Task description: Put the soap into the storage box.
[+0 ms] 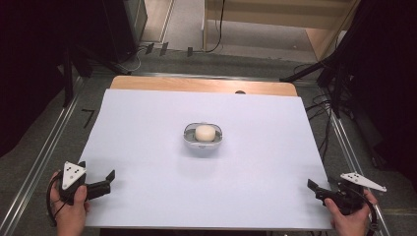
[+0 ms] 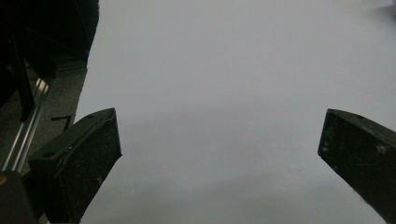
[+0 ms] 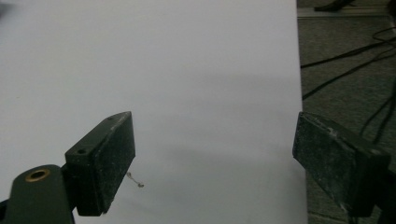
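Observation:
A small pale bowl stands at the middle of the white sheet, and a round cream-white ball rests in it. My left gripper is held low over the sheet's near left corner, far from the bowl. Its jaws are wide apart in the left gripper view, so the left gripper is open with bare sheet between them. My right gripper hovers at the near right corner, at the sheet's edge. The right gripper is open too and holds nothing.
The wooden tabletop shows as a strip behind the sheet. Black cables run over the floor to the right, and a metal rail runs along the left. A tiny wire-like scrap lies on the sheet near my right gripper.

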`<action>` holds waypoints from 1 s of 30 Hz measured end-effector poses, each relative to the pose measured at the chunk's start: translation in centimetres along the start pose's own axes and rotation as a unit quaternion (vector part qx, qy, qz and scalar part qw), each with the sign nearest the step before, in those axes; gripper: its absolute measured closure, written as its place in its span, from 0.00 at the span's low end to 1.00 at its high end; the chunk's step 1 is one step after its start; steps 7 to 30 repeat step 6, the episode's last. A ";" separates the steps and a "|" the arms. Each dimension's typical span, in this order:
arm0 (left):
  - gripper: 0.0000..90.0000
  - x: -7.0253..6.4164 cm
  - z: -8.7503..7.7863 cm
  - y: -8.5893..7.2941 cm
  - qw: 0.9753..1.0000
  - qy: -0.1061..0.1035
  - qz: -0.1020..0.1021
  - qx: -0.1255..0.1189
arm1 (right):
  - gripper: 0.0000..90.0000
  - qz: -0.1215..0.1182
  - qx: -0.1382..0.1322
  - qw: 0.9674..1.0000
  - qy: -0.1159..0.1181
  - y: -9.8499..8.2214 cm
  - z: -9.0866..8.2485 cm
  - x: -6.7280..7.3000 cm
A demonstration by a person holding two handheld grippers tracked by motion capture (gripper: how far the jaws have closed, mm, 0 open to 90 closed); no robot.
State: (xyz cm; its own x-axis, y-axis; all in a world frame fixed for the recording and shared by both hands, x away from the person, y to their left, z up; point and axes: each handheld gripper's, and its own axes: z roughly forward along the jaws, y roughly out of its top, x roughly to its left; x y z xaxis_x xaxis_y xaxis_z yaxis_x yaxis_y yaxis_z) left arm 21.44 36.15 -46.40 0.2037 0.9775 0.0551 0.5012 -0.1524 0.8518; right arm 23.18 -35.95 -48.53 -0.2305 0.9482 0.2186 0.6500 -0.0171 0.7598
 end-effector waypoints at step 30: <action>0.00 0.0 0.0 0.0 1.000 -0.001 -0.002 0.002 | 0.16 -0.017 0.002 1.000 0.004 0.2 0.0 0.5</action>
